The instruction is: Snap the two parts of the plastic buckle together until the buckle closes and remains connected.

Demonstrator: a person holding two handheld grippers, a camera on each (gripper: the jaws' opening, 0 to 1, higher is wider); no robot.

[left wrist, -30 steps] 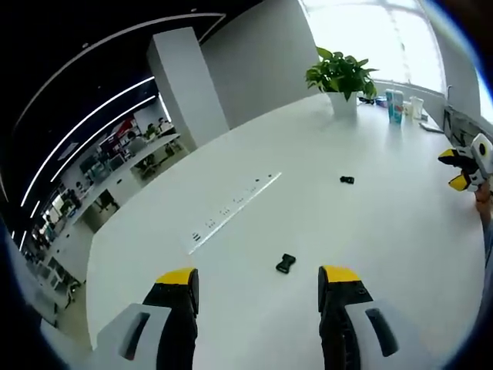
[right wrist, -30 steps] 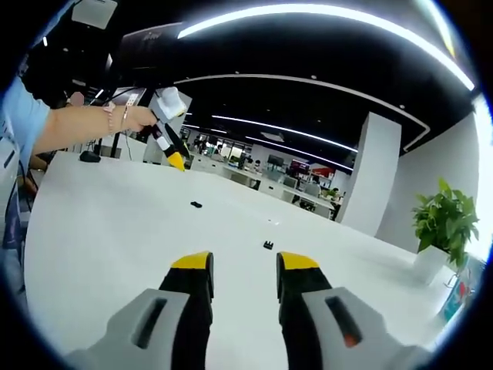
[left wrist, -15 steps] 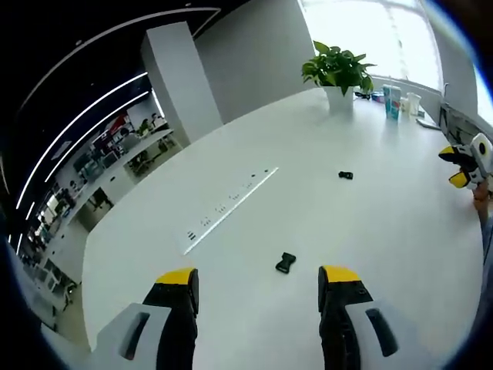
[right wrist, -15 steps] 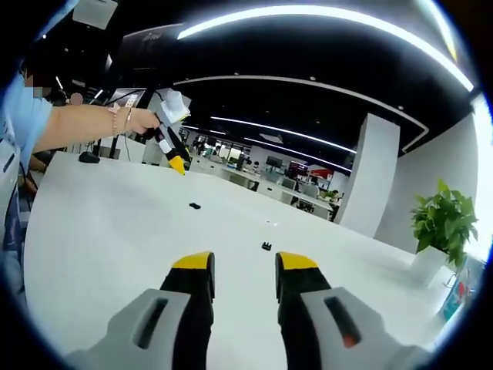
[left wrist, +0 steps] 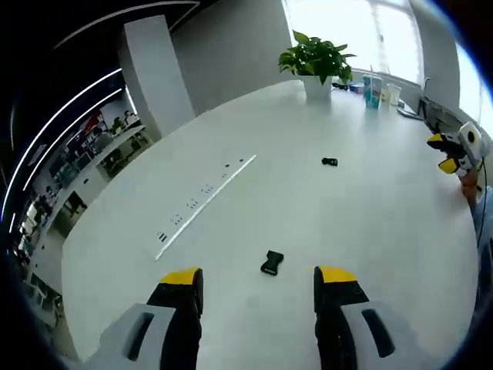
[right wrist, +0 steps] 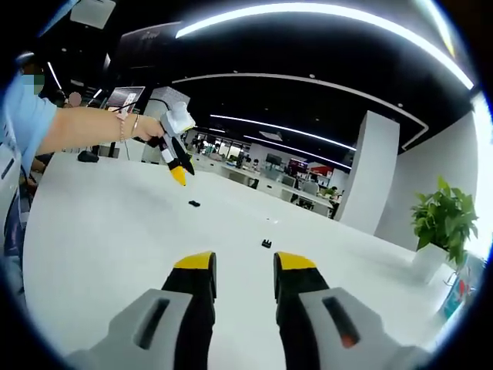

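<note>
In the left gripper view, the left gripper (left wrist: 258, 279) hangs over the white table (left wrist: 370, 223) with its jaws wide apart and empty; one buckle half (left wrist: 271, 263) lies on the table just ahead, between the yellow tips, and the other buckle half (left wrist: 330, 162) lies well apart, further up the table. In the right gripper view, the right gripper (right wrist: 244, 264) has its jaws a little apart and holds nothing; both halves lie far ahead. The task seems at the approach step, nothing picked up yet. Next, the left gripper should drop onto the near half and close on it.
</note>
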